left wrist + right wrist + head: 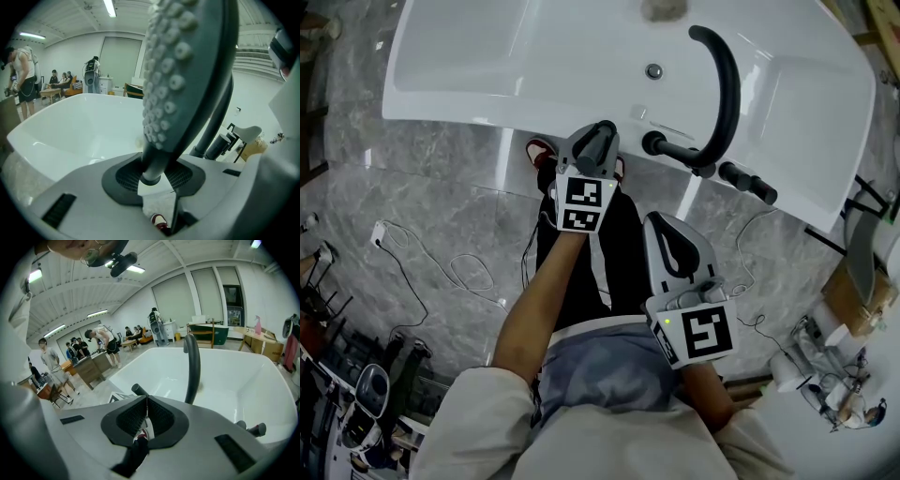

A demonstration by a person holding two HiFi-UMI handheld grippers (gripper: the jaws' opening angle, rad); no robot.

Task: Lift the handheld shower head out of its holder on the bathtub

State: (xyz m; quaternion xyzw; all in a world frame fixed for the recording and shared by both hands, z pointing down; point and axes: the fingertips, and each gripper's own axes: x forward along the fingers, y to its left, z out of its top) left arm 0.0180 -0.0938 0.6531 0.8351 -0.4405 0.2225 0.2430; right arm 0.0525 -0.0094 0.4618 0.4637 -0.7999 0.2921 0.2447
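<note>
The left claw (155,182) pinches the shower head (187,70) at the lowest part of its handle. The spray face rises steeply above the claw. The right claw (143,416) is pressed together, empty, and held back from the bathtub (70,126). The holder cannot be made out, so whether the handle has fully cleared it is uncertain.

Hazards, as judged:
- The grip is at the handle's end, with the heavy part overhead. The shower head may pivot or slip between the pads.
- The curved black spout (220,117) stands just right of the claw. A sideways swing could strike it.
- If dropped, the shower head falls onto the bathtub rim or the floor below the claw.
</note>
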